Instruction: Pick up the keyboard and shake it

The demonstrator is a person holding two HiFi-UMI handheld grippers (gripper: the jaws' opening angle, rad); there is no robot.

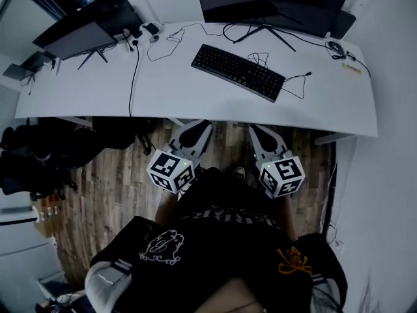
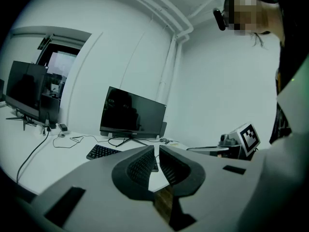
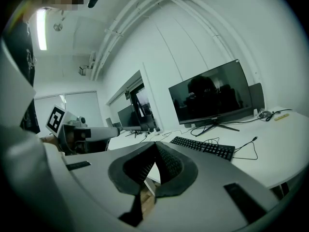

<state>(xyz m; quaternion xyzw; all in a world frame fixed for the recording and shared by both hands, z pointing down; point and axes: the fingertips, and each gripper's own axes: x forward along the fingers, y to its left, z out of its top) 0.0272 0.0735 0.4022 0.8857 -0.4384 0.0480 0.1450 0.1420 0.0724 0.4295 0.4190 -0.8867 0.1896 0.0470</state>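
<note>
Black keyboard (image 1: 238,72); white desk (image 1: 98,90)

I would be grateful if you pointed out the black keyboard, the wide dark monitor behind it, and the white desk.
black keyboard (image 1: 238,72): head view, middle of its key field.
wide dark monitor (image 1: 273,2): head view, middle of its dark panel.
white desk (image 1: 195,100): head view, bare top near the front edge.

Your head camera looks steeply down on the white desk (image 1: 195,96) from before its near edge, while cameras on your left gripper (image 1: 198,126) and right gripper (image 1: 258,130) face it almost level, all sharing the keyboard (image 1: 238,72).
</note>
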